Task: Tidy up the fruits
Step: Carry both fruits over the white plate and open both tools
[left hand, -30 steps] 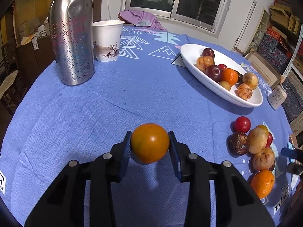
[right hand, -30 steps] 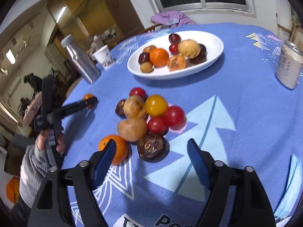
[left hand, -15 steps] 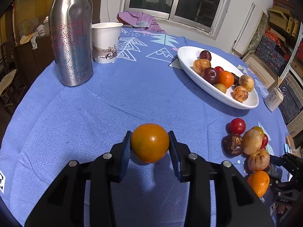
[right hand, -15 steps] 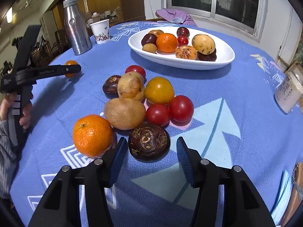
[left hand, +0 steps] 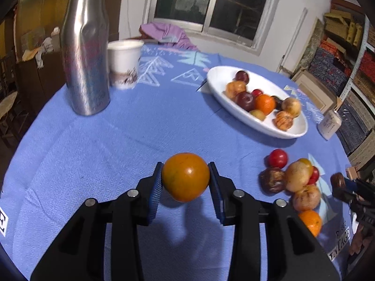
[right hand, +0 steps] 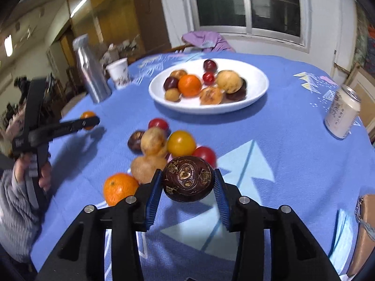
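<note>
My left gripper (left hand: 185, 180) is shut on a round orange-yellow fruit (left hand: 185, 172) held above the blue tablecloth; the right wrist view shows it at the left (right hand: 90, 121). My right gripper (right hand: 187, 180) has its jaws closing on a dark brown wrinkled fruit (right hand: 187, 175), pads pressing both sides, lifted just in front of the loose fruit pile (right hand: 164, 145). An orange mandarin (right hand: 120, 188) lies beside that gripper's left finger. The white oval bowl (right hand: 257, 75) with several fruits sits farther back. The left wrist view has the bowl (left hand: 220, 79) at upper right and the right gripper (left hand: 344, 186) at the right edge.
A tall steel bottle (left hand: 86, 63) and a paper cup (left hand: 124, 64) stand at the back left. A drink can (right hand: 342, 114) stands at the right. A purple cloth (right hand: 206, 41) lies at the table's far edge. A person's hand (right hand: 35, 166) holds the left gripper's handle.
My right gripper's jaws have closed from wide open onto the dark brown fruit and raised it off the cloth. My left gripper keeps its fruit and has shifted slightly.
</note>
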The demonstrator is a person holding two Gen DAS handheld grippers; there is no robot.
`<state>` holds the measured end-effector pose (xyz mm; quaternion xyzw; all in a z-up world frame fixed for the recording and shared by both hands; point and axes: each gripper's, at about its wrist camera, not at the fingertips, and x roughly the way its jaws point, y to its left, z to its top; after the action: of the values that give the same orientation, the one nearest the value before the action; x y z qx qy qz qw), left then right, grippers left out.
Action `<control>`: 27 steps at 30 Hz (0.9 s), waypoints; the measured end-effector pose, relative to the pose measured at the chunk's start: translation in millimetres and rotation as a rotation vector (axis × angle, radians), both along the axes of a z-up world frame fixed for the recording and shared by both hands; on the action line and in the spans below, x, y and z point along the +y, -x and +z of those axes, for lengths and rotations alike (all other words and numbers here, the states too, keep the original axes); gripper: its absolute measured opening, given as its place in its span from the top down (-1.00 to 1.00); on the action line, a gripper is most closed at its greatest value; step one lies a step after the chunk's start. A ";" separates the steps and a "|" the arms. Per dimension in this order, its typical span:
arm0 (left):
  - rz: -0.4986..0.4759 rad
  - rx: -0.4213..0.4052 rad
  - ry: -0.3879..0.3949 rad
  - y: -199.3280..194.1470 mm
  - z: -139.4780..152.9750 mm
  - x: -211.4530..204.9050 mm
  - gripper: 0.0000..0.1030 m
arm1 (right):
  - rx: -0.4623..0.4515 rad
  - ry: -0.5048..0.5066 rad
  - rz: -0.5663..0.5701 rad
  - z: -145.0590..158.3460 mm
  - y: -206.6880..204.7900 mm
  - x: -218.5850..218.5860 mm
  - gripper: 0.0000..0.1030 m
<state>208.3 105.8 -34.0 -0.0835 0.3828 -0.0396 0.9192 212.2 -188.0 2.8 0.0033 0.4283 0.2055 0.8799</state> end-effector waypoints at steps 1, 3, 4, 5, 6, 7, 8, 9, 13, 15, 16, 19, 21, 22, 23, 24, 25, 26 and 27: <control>-0.010 -0.016 -0.001 1.8 6.1 -4.5 0.27 | -0.004 -0.029 -0.017 4.0 -1.7 -6.7 0.15; -0.046 -0.038 0.020 0.8 21.5 -16.0 0.28 | -0.018 -0.084 -0.047 15.3 -6.2 -17.8 0.15; -0.066 -0.043 0.022 -1.3 29.3 -22.1 0.28 | -0.033 -0.127 -0.062 27.4 -10.1 -25.1 0.15; -0.084 -0.052 0.009 -4.7 38.7 -30.3 0.28 | -0.047 -0.153 -0.072 36.9 -12.4 -28.6 0.15; -0.095 -0.064 -0.008 -9.8 48.7 -38.3 0.28 | -0.066 -0.174 -0.082 49.1 -16.9 -31.3 0.15; -0.106 -0.081 -0.022 -16.3 61.1 -46.8 0.28 | -0.095 -0.186 -0.094 65.6 -23.2 -33.5 0.15; -0.115 -0.096 -0.028 -23.7 72.8 -54.6 0.28 | -0.124 -0.191 -0.103 80.5 -30.0 -34.8 0.15; -0.122 -0.108 -0.027 -30.3 81.2 -61.1 0.28 | -0.150 -0.200 -0.111 94.7 -39.0 -35.0 0.15; -0.130 -0.155 -0.020 -63.3 101.3 -87.5 0.28 | -0.209 -0.239 -0.140 122.2 -76.1 -30.6 0.15; -0.133 -0.147 -0.007 -82.8 97.5 -95.6 0.28 | -0.214 -0.253 -0.159 118.2 -93.0 -29.3 0.15; -0.129 -0.142 -0.006 -92.3 94.9 -98.0 0.28 | -0.193 -0.269 -0.166 109.4 -107.0 -27.1 0.15; -0.106 -0.119 -0.014 -123.2 81.3 -100.1 0.28 | -0.136 -0.252 -0.177 85.4 -143.7 -21.1 0.15; -0.091 -0.106 -0.032 -142.5 71.3 -98.1 0.28 | -0.110 -0.237 -0.190 69.1 -163.8 -18.0 0.15; -0.081 -0.100 -0.046 -152.2 65.2 -95.9 0.28 | -0.091 -0.232 -0.194 57.7 -175.3 -17.0 0.15; -0.072 -0.095 -0.054 -161.5 59.8 -92.8 0.28 | -0.071 -0.221 -0.203 47.4 -184.6 -15.4 0.15; -0.065 -0.084 -0.053 -171.1 54.2 -89.2 0.28 | -0.045 -0.202 -0.211 37.2 -194.2 -14.4 0.15; -0.064 -0.066 -0.051 -180.3 48.5 -85.2 0.28 | -0.021 -0.190 -0.223 27.0 -204.2 -15.1 0.15; -0.062 -0.053 -0.049 -189.8 43.9 -81.5 0.28 | -0.008 -0.187 -0.233 20.1 -211.4 -16.4 0.15; -0.052 -0.049 -0.048 -198.8 40.4 -77.7 0.28 | 0.004 -0.183 -0.242 14.2 -217.9 -17.2 0.15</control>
<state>407.2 28.1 6.4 -0.0505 0.3630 -0.0562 0.9287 430.0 -205.1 17.0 0.1355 0.4060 0.1360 0.8935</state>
